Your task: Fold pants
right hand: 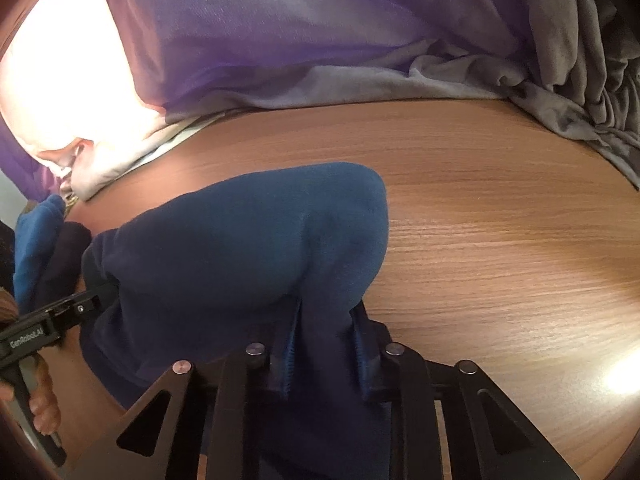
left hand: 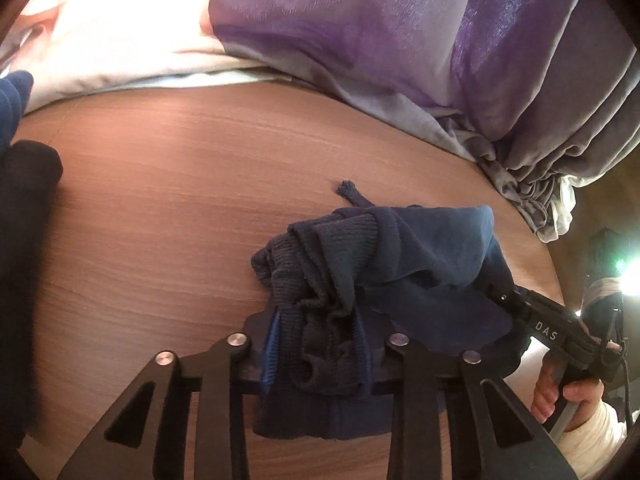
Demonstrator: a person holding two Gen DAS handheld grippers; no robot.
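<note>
Dark blue pants (left hand: 400, 264) hang bunched between both grippers over a wooden table (left hand: 180, 200). My left gripper (left hand: 320, 344) is shut on the ribbed waistband, with a drawstring end (left hand: 348, 190) trailing on the wood. My right gripper (right hand: 326, 344) is shut on a smooth fold of the pants (right hand: 260, 240), which drape to the left. In the left wrist view the right gripper (left hand: 556, 332) shows at the right, its tips hidden in the cloth. In the right wrist view the left gripper (right hand: 48, 328) shows at the left.
A purple and grey curtain (left hand: 400, 32) hangs along the table's far edge and bunches at the right (right hand: 580, 92). Other dark and blue clothes (left hand: 24, 184) lie at the table's left edge (right hand: 44, 240). Bright window light shows at far left.
</note>
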